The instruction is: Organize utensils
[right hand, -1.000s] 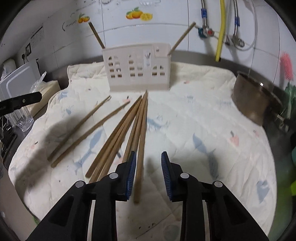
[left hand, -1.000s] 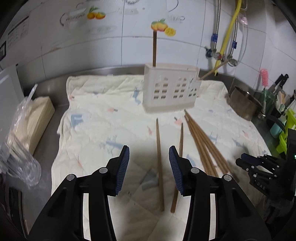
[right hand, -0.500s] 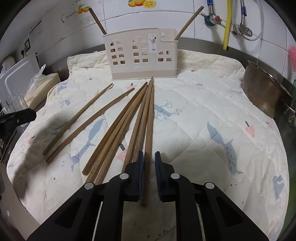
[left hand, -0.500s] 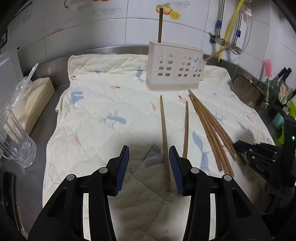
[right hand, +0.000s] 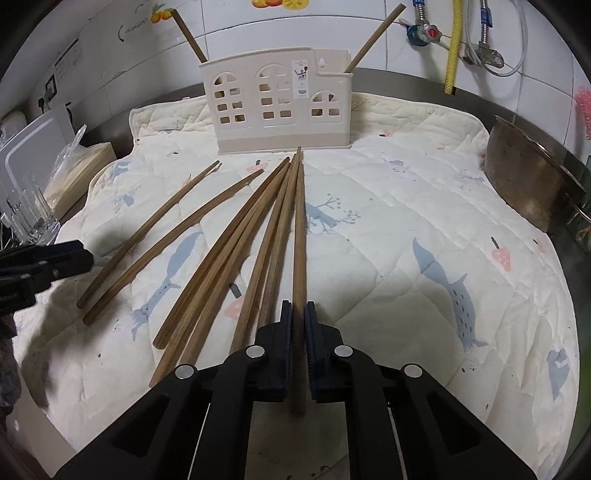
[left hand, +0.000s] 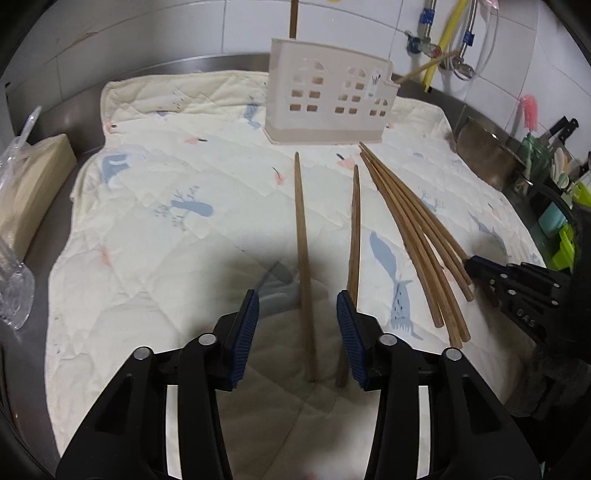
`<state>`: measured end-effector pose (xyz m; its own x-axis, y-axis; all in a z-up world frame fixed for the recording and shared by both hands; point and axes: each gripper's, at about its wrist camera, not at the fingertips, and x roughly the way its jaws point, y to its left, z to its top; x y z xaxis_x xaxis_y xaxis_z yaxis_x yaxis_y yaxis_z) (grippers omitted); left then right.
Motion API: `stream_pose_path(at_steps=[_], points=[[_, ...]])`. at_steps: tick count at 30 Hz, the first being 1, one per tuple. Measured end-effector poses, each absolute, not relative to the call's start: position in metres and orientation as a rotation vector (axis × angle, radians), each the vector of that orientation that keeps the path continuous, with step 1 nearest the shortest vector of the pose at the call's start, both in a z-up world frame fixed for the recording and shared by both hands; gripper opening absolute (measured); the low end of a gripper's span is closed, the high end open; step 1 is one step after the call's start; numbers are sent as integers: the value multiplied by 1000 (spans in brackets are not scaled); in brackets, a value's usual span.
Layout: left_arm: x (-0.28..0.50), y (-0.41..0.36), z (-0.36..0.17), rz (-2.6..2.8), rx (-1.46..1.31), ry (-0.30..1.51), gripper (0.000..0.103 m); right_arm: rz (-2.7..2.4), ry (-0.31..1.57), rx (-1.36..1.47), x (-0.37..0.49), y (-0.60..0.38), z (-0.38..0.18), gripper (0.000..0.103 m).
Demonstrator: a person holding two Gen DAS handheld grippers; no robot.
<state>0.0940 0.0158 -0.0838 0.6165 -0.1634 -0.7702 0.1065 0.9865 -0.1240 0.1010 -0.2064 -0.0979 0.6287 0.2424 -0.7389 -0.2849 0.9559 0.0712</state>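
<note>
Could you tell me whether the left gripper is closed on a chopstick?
No, the left gripper is open, straddling a chopstick.

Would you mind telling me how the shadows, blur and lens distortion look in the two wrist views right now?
Left wrist view: the left gripper casts a broad dark shadow on the quilted mat; the straight chopsticks look bowed by the fisheye; dark vignette at the corners. Right wrist view: sharp overall, the right gripper and its chopstick are crisp, softer shadows on the mat, tile lines curve at the edges.

- Holder (right hand: 282, 107) stands at the back of the cloth (right hand: 406, 229); one chopstick (right hand: 186, 35) in each end
- Loose chopsticks (right hand: 236, 240) lie before it; pot (right hand: 532, 181) to the right
</note>
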Motion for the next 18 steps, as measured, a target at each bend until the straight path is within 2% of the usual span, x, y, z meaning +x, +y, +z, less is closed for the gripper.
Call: stream_pose_path(at_steps=[7,18], points=[[114,11,-98,-163,-77,924,21,285,839,-41,102,-218,-98,7],[120,11,-103,-156,-85,935,19,290,837,-28,98,-218,-100,9]])
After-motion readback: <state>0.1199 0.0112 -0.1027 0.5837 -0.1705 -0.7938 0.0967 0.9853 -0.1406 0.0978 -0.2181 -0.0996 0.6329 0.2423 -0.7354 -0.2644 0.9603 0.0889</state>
